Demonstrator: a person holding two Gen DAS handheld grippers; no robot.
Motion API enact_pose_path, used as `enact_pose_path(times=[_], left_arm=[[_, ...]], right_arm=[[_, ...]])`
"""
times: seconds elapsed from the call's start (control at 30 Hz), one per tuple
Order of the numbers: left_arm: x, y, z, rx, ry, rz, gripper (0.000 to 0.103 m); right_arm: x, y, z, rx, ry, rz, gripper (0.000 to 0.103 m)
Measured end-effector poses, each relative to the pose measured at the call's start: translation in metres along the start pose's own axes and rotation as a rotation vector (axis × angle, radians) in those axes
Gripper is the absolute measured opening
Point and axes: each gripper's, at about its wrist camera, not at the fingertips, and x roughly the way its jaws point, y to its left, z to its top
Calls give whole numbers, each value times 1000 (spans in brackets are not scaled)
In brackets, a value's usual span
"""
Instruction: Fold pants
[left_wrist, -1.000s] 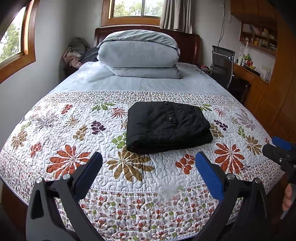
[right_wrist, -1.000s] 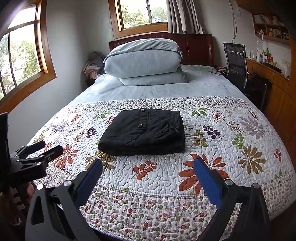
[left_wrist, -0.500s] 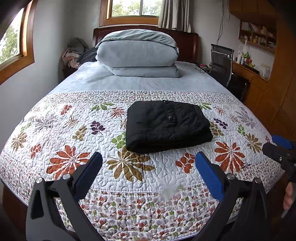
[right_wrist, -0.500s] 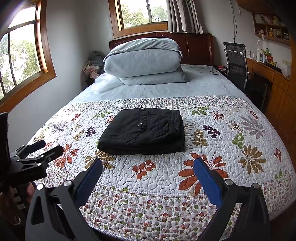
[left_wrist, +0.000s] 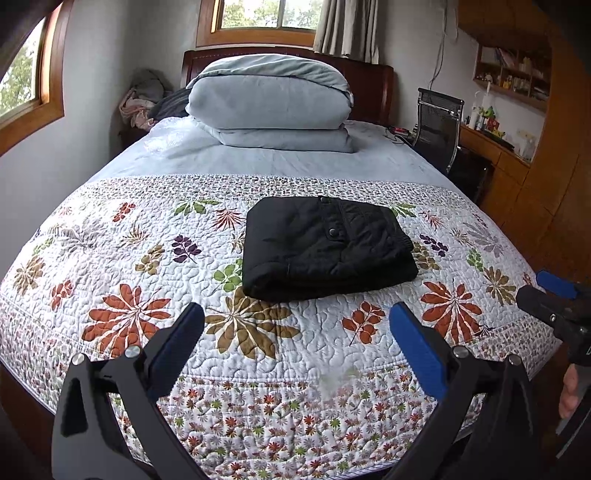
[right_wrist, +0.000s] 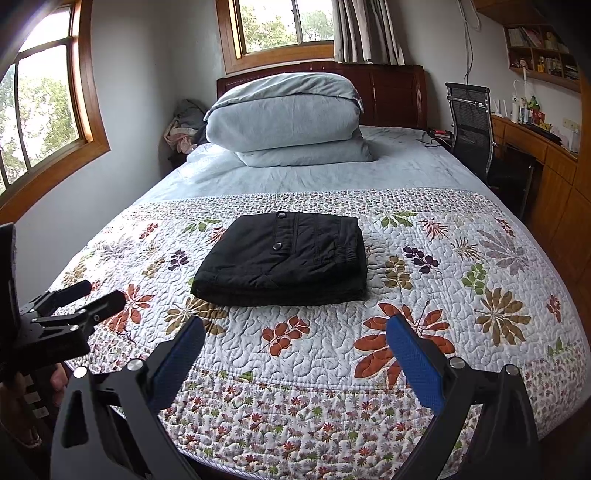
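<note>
Black pants (left_wrist: 325, 247) lie folded into a neat rectangle on the floral quilt, also in the right wrist view (right_wrist: 284, 258). My left gripper (left_wrist: 295, 332) is open and empty, held back near the foot of the bed, apart from the pants. My right gripper (right_wrist: 295, 339) is open and empty, likewise short of the pants. The right gripper shows at the right edge of the left wrist view (left_wrist: 554, 302). The left gripper shows at the left edge of the right wrist view (right_wrist: 74, 306).
The floral quilt (left_wrist: 129, 258) covers the near half of the bed. A folded grey duvet (left_wrist: 273, 103) sits at the headboard. An office chair (left_wrist: 437, 125) and wooden desk (left_wrist: 495, 147) stand to the right. Clothes (left_wrist: 144, 99) are piled at the far left corner.
Both grippers have drawn back a little from the bed; the pants lie still and folded. Both stay open.
</note>
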Motion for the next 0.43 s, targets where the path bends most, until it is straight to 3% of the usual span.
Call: enact_pose_path(times=[0.43], left_arm=[[2, 2, 2, -10, -3, -1, 100]], right_arm=[[2, -4, -1, -3, 7, 3, 99]])
